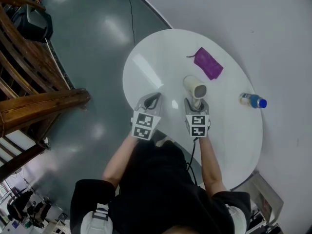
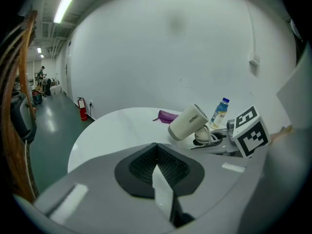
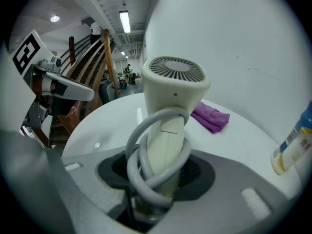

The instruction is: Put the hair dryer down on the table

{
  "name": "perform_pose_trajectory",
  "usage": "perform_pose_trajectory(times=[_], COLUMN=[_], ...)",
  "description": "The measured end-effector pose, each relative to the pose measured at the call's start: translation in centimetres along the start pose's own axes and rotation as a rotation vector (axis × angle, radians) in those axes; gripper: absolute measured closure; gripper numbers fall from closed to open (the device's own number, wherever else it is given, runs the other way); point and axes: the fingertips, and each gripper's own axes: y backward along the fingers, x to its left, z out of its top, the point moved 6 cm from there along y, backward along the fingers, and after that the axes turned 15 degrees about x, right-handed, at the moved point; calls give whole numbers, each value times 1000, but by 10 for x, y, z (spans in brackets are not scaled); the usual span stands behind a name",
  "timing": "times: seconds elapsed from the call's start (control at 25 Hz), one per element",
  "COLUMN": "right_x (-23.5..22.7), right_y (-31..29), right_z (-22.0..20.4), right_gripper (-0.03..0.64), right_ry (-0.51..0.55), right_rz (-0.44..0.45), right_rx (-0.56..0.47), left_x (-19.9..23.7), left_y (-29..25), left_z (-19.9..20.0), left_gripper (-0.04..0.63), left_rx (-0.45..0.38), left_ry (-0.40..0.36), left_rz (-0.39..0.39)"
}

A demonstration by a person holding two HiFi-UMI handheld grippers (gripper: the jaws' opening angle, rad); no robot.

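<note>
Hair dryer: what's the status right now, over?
Right gripper shut on hair dryer handle, dryer over table. Left gripper shut, empty. Purple cloth and bottle sit clear of it.

Bare table (image 1: 146, 77) left of purple cloth (image 1: 208, 64), bottle (image 1: 253, 101)

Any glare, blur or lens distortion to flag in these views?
Head view: ceiling-light glare on the table and floor. Left gripper view: fisheye bending, dark corners. Right gripper view: fisheye; hair dryer looms large, bottle soft at the edge.
</note>
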Motion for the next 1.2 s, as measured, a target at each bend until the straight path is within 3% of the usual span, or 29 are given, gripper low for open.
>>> perform_pose_trajectory(times=[0.44, 1.2], right_x=[-2, 6], right_y=[-14, -15], right_z=[0, 1], right_gripper=[419, 403], right_ry=[5, 19], right_rz=[8, -24], right_rx=[36, 59], left_x=[0, -3], left_y=[-12, -3], left_z=[-5, -6], left_gripper=[589, 589], left_rx=[35, 20], left_ry=[0, 17], left_rz=[-8, -12])
